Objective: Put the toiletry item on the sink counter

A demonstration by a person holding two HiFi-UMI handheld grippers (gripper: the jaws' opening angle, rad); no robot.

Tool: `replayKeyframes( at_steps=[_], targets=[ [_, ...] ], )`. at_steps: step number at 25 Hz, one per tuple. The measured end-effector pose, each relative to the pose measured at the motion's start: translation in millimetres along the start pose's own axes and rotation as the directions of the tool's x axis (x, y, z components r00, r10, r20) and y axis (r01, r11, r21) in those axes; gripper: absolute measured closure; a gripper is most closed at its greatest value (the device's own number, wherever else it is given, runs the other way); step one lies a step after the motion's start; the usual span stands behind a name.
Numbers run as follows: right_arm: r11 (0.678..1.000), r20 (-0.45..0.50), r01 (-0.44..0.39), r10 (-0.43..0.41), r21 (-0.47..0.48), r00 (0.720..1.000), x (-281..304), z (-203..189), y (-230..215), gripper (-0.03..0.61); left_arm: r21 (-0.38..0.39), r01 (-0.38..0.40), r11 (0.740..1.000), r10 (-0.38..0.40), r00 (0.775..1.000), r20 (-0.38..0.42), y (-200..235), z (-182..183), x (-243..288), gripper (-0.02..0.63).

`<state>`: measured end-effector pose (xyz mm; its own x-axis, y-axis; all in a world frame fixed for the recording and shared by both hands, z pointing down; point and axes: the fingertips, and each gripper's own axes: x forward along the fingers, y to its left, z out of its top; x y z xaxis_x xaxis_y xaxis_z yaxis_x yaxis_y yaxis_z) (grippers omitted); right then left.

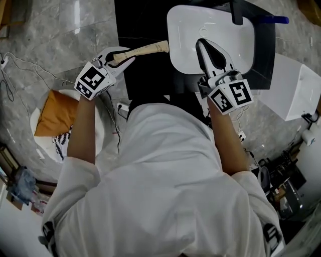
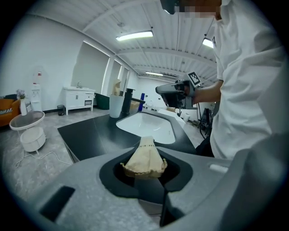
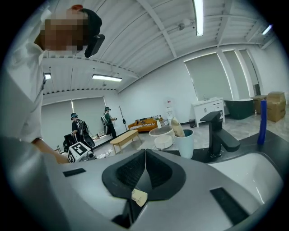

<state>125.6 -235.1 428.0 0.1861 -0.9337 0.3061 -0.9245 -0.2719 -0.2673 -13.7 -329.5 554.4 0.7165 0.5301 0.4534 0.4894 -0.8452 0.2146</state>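
Note:
The toiletry item is a beige tube (image 1: pixel 148 49) with a crimped end. My left gripper (image 1: pixel 125 59) is shut on it near that end, and the tube sticks out over the left edge of the black sink counter (image 1: pixel 145 80). In the left gripper view the tube (image 2: pixel 144 159) sits between the jaws, pointing at the white basin (image 2: pixel 146 126). My right gripper (image 1: pixel 202 44) hovers over the white basin (image 1: pixel 183 30), jaws shut with nothing between them; in the right gripper view they meet in a seam (image 3: pixel 145 158).
A black faucet (image 1: pixel 236 12) and a blue item (image 1: pixel 275 20) stand behind the basin. A white cup (image 3: pixel 184 140) holding a tube sits on the counter. On the floor at left are a round white table (image 1: pixel 35 118) with an orange cushion (image 1: pixel 55 113), and cables (image 1: pixel 20 65).

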Motion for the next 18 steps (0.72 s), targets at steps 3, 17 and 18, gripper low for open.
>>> replayKeyframes(
  at_steps=[3,17,18],
  targets=[
    [1.0,-0.006,0.017,-0.017,0.004,1.0,-6,-6,0,0.562,0.025,0.004,1.0,-0.004,1.0,-0.002,0,-4,3,0.52],
    [1.0,-0.042,0.02,-0.02,0.001,0.999,-12,-22,2,0.562,0.092,-0.017,0.996,0.027,0.994,-0.105,-1,-34,20,0.517],
    [1.0,-0.046,0.017,-0.017,0.002,0.999,-11,-23,3,0.562,0.101,-0.014,0.995,0.026,0.992,-0.121,-1,-39,21,0.517]
  ],
)
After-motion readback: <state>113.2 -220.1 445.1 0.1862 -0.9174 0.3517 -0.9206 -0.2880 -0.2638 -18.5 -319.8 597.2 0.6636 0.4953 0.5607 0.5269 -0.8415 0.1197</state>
